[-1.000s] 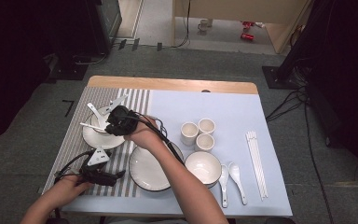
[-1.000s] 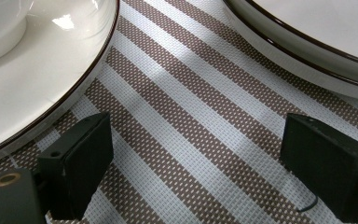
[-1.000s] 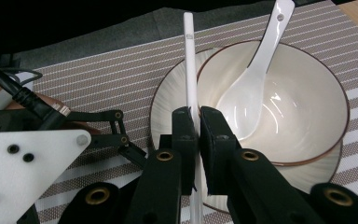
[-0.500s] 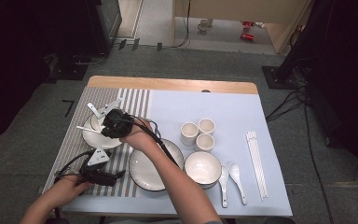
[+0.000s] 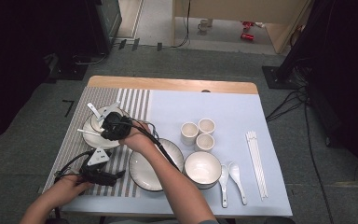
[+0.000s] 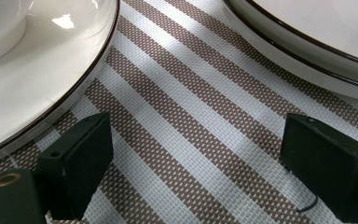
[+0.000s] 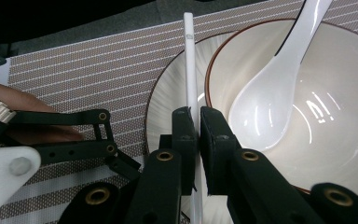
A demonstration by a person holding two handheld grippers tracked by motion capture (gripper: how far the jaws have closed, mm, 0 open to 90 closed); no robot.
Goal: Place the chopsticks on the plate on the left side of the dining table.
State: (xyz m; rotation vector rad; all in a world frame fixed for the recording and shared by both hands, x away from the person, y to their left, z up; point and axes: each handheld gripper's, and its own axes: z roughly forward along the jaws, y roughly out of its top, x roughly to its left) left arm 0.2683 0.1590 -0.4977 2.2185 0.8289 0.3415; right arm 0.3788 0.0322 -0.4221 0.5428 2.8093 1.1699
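Right gripper view: right tongs (image 7: 195, 122) grip a chopstick (image 7: 189, 60) over the plate (image 7: 161, 109) beside the bowl (image 7: 335, 107); left tongs (image 6: 205, 158) open on the mat (image 6: 191, 121)

A glossy white ceramic spoon (image 7: 279, 88) lay in a glazed, shiny bowl (image 7: 345, 140) with a thin brown rim, on a glazed plate (image 7: 161, 116). The right gripper (image 7: 196, 122) pinched a smooth white chopstick (image 7: 189, 70), seemingly plastic, between matt black plastic jaws with brass-coloured rivets. Beneath the left gripper (image 6: 196, 154), whose blocks were a dull black, the placemat (image 6: 200, 116) showed a coarse woven weave in brown and white stripes. The table's far edge (image 5: 168, 84) looked like bare pale wood.
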